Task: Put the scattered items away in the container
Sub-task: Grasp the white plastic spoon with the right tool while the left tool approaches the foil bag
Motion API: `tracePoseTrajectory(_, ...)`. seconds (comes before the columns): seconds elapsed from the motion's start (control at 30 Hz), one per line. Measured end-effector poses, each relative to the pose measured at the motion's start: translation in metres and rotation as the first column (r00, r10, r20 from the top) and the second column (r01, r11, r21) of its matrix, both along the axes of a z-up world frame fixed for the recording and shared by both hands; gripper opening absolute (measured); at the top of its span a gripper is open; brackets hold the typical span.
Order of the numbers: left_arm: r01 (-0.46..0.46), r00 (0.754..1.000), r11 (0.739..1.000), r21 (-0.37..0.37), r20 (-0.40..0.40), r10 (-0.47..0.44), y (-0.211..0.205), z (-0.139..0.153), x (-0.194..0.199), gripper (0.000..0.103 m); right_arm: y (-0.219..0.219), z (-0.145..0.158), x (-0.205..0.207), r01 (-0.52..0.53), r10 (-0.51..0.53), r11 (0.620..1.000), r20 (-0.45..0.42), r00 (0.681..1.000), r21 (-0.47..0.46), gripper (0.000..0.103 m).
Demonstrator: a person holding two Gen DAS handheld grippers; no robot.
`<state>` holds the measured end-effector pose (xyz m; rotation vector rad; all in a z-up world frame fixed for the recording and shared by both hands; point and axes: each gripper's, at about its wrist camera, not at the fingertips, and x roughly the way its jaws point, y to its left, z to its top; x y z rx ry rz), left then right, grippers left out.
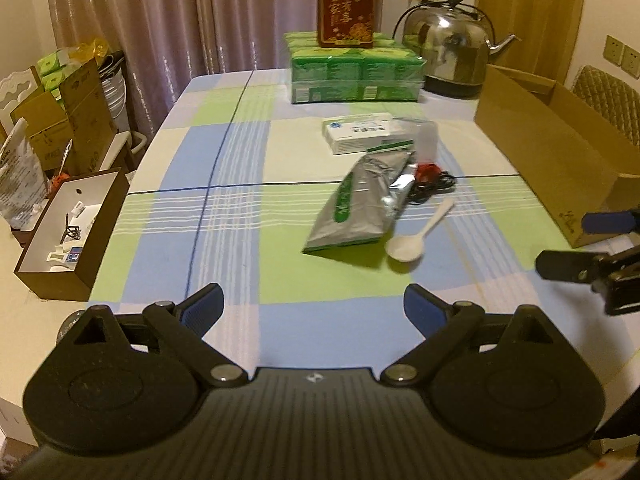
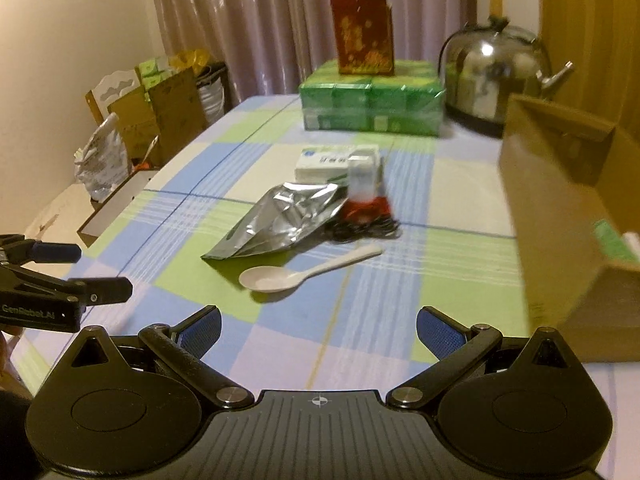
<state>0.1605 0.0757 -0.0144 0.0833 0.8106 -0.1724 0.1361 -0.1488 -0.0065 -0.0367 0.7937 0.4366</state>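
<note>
A white plastic spoon, a silver and green foil pouch, a white medicine box, a small clear bottle and a red and black cable bundle lie on the checked tablecloth. An open cardboard box stands at the right. My left gripper is open and empty, short of the pouch. My right gripper is open and empty, short of the spoon. The right gripper also shows in the left wrist view, and the left gripper in the right wrist view.
Green tissue packs with a red box on top and a steel kettle stand at the table's far end. A brown open box and cardboard clutter sit off the left edge.
</note>
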Motion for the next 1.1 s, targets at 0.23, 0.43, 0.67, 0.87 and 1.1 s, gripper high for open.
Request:
tracePoseTrajectory(0.23, -0.031, 1.000, 1.000, 0.007, -0.002, 0.031, 0.027, -0.014, 0.030, 0.095, 0.042, -0.038, 0.025, -0.021, 0.021, 1.000, -0.038, 0.999, 0.001, 0.101)
tracePoseTrajectory(0.43, -0.021, 1.000, 1.000, 0.001, -0.014, 0.021, 0.038, -0.028, 0.054, 0.095, 0.062, -0.061, 0.043, -0.004, 0.004, 1.000, -0.049, 0.999, 0.007, 0.101)
tracePoseTrajectory(0.67, -0.027, 0.999, 1.000, -0.016, -0.022, 0.027, 0.043, -0.043, 0.075, 0.095, 0.079, -0.077, 0.063, 0.056, -0.056, 0.998, -0.050, 0.997, -0.008, 0.085)
tracePoseTrajectory(0.87, -0.034, 0.999, 0.999, -0.028, -0.025, 0.034, 0.042, -0.048, 0.083, 0.095, 0.083, -0.080, 0.070, 0.085, -0.086, 0.995, -0.021, 0.996, -0.050, 0.058)
tracePoseTrajectory(1.1, -0.011, 1.000, 1.000, -0.024, -0.026, 0.011, 0.034, -0.048, 0.084, 0.095, 0.039, -0.077, 0.069, 0.150, -0.153, 0.984, -0.018, 0.988, -0.100, 0.043)
